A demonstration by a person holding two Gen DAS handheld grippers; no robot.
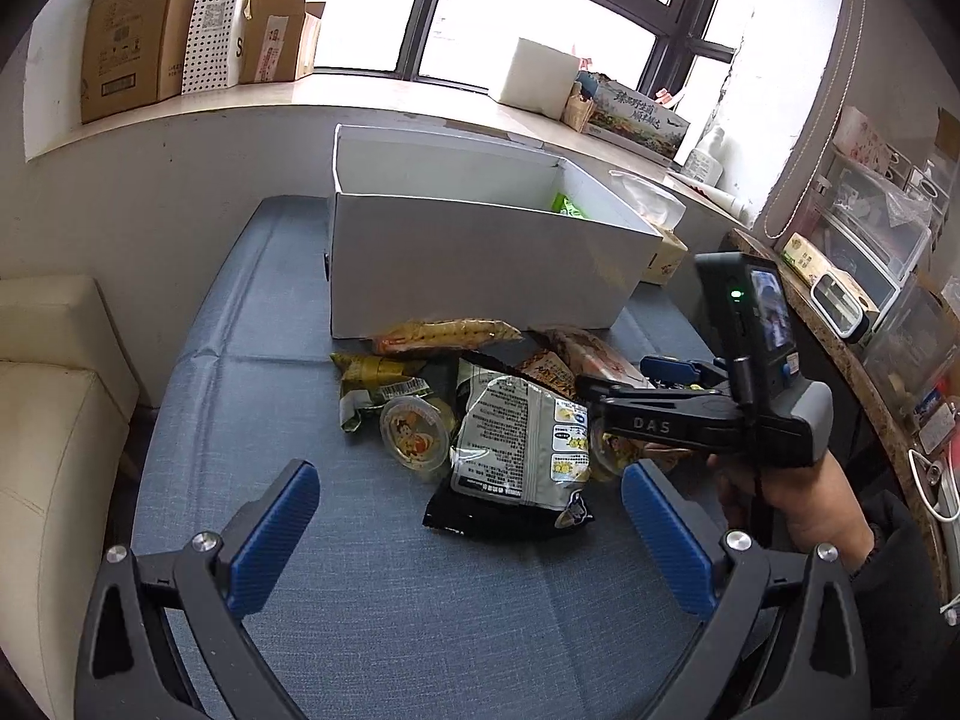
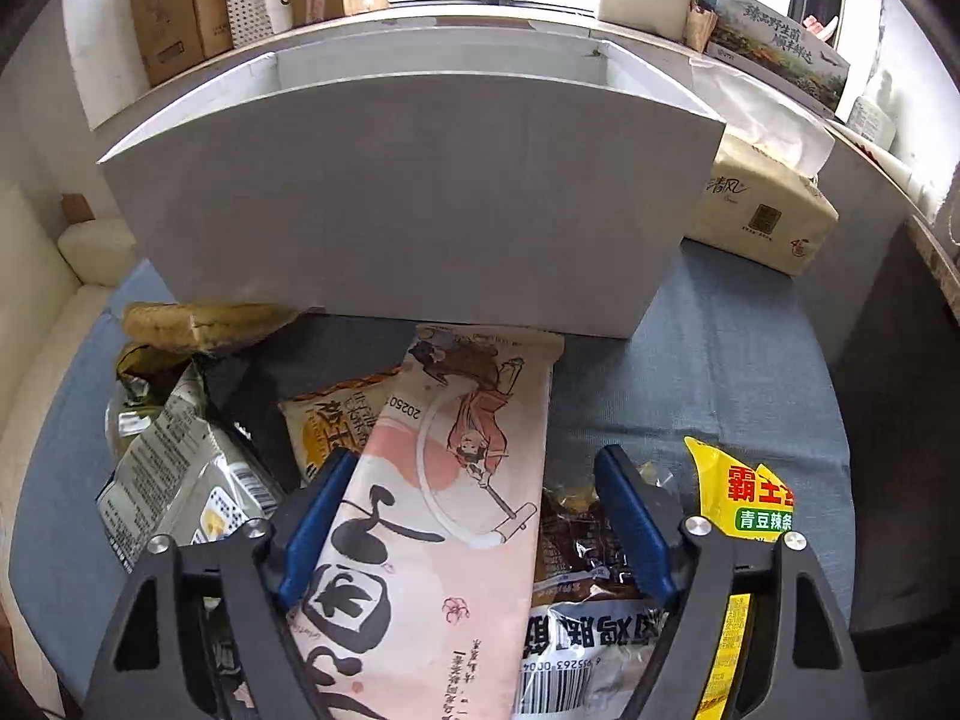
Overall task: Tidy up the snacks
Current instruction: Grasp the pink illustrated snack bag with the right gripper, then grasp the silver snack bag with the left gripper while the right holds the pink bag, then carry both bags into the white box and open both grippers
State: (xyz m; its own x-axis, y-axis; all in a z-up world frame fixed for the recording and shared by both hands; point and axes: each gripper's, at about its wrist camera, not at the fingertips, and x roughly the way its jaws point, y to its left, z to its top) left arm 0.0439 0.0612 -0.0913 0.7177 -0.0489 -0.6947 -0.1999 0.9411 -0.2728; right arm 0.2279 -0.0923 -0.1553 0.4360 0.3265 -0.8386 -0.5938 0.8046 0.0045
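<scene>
Lying between your right gripper (image 2: 474, 516)'s spread jaws, the pink packet (image 2: 444, 480) runs long toward the white box (image 2: 420, 204). Your left gripper (image 1: 471, 516), jaws wide and empty, is farther off.

We see our left tool (image 1: 471, 531) standing wide over the blue table (image 1: 252, 420), nothing between its blue pads. Ahead lies a heap of snacks: a black-and-white bag (image 1: 516, 450), a jelly cup (image 1: 415, 435) left of it, a long yellow pack (image 1: 447, 336) against the white box (image 1: 474, 264). At right, a hand (image 1: 792, 498) holds the right tool (image 1: 660, 408) low over the heap.
</scene>
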